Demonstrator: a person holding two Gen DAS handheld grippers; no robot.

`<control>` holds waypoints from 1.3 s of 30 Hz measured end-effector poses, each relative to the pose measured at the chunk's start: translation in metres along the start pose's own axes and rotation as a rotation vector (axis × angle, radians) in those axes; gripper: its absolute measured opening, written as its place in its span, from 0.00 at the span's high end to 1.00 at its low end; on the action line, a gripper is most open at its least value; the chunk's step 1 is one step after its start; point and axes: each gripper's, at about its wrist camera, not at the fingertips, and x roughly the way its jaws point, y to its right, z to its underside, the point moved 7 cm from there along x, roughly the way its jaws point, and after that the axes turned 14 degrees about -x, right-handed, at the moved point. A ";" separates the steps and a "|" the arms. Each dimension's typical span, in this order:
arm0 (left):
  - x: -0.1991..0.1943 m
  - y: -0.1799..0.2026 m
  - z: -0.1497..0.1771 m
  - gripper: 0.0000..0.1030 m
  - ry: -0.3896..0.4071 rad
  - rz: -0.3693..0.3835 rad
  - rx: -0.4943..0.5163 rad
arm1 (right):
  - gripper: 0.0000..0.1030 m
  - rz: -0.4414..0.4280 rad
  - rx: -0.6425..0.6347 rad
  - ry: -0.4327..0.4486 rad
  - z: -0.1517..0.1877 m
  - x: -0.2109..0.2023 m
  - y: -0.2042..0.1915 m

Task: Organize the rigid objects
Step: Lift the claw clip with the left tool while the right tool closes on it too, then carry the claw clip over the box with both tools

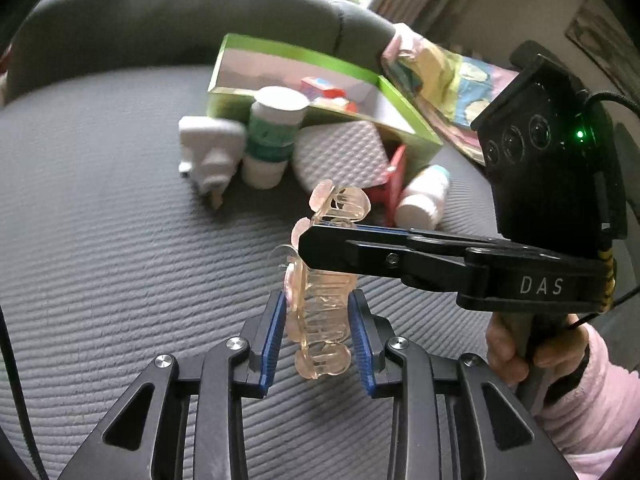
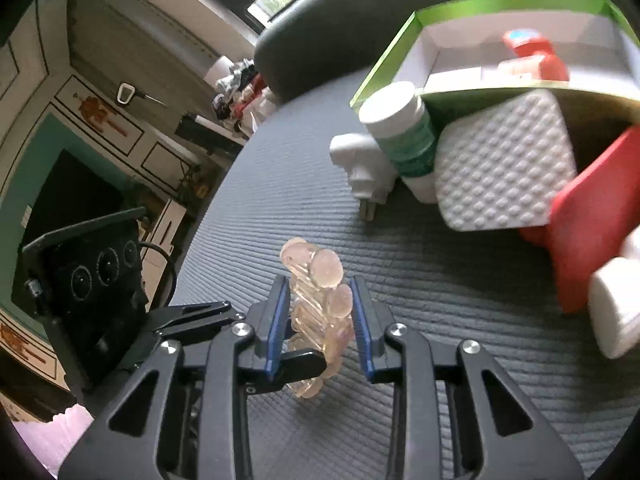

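Translucent pink hair claw [image 1: 320, 320] is clamped by both the left gripper [image 1: 320, 340] and right gripper [image 2: 320, 328]. Beyond it, upper centre, a white bottle [image 1: 272, 136], plug [image 1: 210, 152] and sponge [image 1: 340, 156] are crowded against the green box [image 1: 280, 56].

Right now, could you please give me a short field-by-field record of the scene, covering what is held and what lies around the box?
surface: grey ribbed mat
held item: translucent pink hair claw clip, off the mat
left gripper: shut on the clip's lower part
right gripper: shut on the clip, from the side
box: green box, open, red item inside
beside box: white plug adapter, upright white bottle, white textured block
lying bottle: small white bottle, on its side
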 end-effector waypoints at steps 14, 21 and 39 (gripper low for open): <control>-0.015 0.075 -0.047 0.69 0.087 0.041 0.138 | 0.72 0.084 -0.047 0.158 -0.041 -0.082 0.012; -0.021 0.117 -0.107 0.69 0.152 0.076 0.199 | 0.72 0.154 -0.103 0.241 -0.098 -0.124 0.023; 0.081 0.136 -0.173 0.69 0.058 0.125 0.127 | 0.72 0.263 -0.046 0.195 -0.141 -0.129 0.139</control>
